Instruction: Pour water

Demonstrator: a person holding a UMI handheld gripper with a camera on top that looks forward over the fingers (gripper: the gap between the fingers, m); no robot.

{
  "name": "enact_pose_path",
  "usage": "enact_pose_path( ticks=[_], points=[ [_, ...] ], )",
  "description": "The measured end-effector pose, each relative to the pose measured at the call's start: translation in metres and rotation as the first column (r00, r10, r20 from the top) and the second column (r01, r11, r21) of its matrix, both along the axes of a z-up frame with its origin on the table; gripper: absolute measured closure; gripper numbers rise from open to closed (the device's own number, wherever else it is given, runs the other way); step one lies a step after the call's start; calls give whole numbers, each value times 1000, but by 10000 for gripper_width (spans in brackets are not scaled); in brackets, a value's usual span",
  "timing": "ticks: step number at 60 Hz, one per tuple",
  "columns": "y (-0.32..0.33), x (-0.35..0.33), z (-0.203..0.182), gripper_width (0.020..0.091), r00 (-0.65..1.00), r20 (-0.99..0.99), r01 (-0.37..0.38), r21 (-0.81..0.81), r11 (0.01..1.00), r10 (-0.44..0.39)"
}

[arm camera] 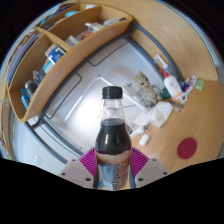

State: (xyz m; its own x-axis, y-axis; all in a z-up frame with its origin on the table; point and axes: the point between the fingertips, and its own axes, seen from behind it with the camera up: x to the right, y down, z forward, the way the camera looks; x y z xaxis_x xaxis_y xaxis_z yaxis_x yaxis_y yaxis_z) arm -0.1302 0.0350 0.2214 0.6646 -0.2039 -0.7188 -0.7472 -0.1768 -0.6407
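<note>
1. Standing upright between the fingers of the gripper [109, 170] is a clear plastic bottle [111, 140] with a black cap, filled with a dark liquid up to about its shoulder and wrapped in a label low on its body.
2. Both pink pads [87, 160] lie against the sides of the bottle, so the gripper is clamped on it, the bottle's lower part sitting right at the fingertips and its cap rising ahead of them.
3. Beyond the bottle lies a pale grey table [95, 85] surface.
4. A wooden shelf [60, 55] unit curves along the far side, its compartments holding books and small items too small to tell apart.
5. To one side, on the wooden edge, stands a cluster of small bottles and clutter [160, 95], and nearer the gripper a round dark red disc [187, 148].
</note>
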Motion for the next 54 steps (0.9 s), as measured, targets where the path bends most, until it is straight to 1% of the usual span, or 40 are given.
enact_pose_path(
  ticks=[5,9,11,16,20,24,27,36,39,40,41,47,54],
  points=[
    [-2,48,-9,687,978,201,53,-15,998,-49],
    [-7,88,-23,688,930,359,110,-48,993,-85],
    [-10,106,-31,674,902,420,137,-66,988,-97],
    [-15,144,-53,674,851,512,189,-91,978,-117],
    [-17,163,-63,674,825,551,210,-90,974,-127],
    [-16,176,-80,674,821,555,217,-87,972,-134],
    [-15,180,-90,673,809,574,214,-95,972,-122],
    [-10,180,-116,675,759,649,179,-146,973,-43],
    [-9,179,-124,668,738,675,168,-157,973,-18],
    [-9,178,-127,654,731,682,166,-152,974,-18],
    [-7,177,-123,655,723,690,163,-131,978,-28],
    [-8,175,-123,646,708,706,146,-113,983,-24],
    [-13,174,-123,600,711,702,151,-108,983,-32]
  ],
)
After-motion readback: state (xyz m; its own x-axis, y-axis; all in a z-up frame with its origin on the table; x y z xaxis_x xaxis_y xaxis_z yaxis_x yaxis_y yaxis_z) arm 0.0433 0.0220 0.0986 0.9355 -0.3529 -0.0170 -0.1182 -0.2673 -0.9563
